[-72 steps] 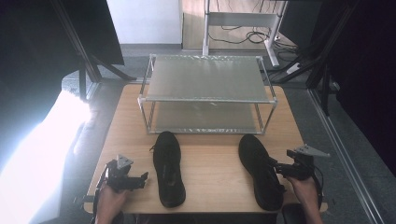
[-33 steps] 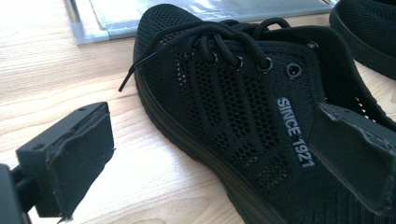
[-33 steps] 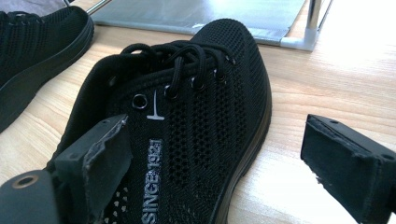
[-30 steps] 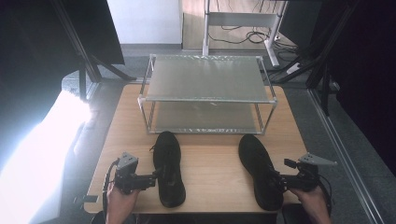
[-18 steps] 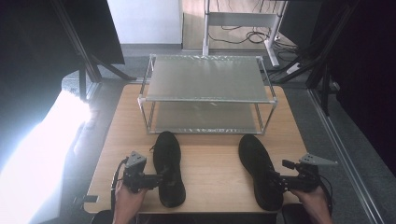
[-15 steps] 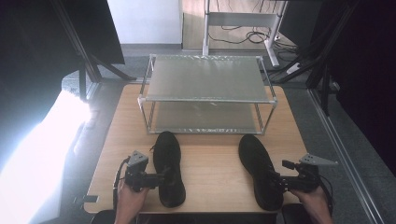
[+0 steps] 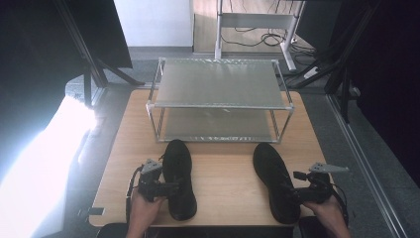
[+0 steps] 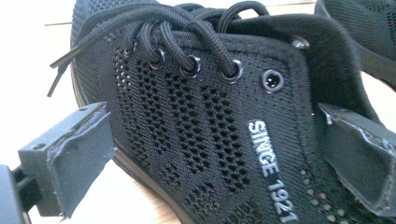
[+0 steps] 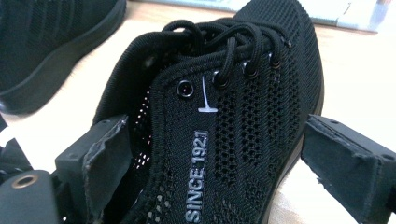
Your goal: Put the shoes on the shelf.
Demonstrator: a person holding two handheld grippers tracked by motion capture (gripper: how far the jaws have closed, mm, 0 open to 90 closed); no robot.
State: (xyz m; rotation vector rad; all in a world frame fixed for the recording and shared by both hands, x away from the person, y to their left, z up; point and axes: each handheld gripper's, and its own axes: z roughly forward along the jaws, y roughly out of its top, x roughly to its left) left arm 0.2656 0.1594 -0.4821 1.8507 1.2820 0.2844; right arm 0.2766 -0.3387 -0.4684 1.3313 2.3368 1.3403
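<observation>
Two black mesh lace-up shoes lie on the wooden table (image 7: 223, 173), toes toward the rack. My left gripper (image 7: 172, 187) reaches in from the left at the left shoe (image 7: 177, 178). In the left gripper view its jaws stand wide apart around that shoe's side (image 8: 210, 121), my left gripper (image 8: 215, 126) open, pads off the mesh. My right gripper (image 7: 293, 194) meets the right shoe (image 7: 272, 173) at its heel end. In the right gripper view, one jaw of my right gripper (image 9: 215, 130) sits in the shoe's (image 9: 243, 116) opening and the other stands clear outside, open.
A two-tier metal rack (image 7: 220, 84) stands at the table's far half with both shelves bare. Bare wood lies between the shoes. The right shoe (image 8: 364, 23) shows beyond the left one, and the left shoe (image 9: 46, 42) beyond the right.
My left hand has slid right, bringing its gripper up against the left shoe. The right gripper has drawn back toward the near end of the right shoe and then kept still.
</observation>
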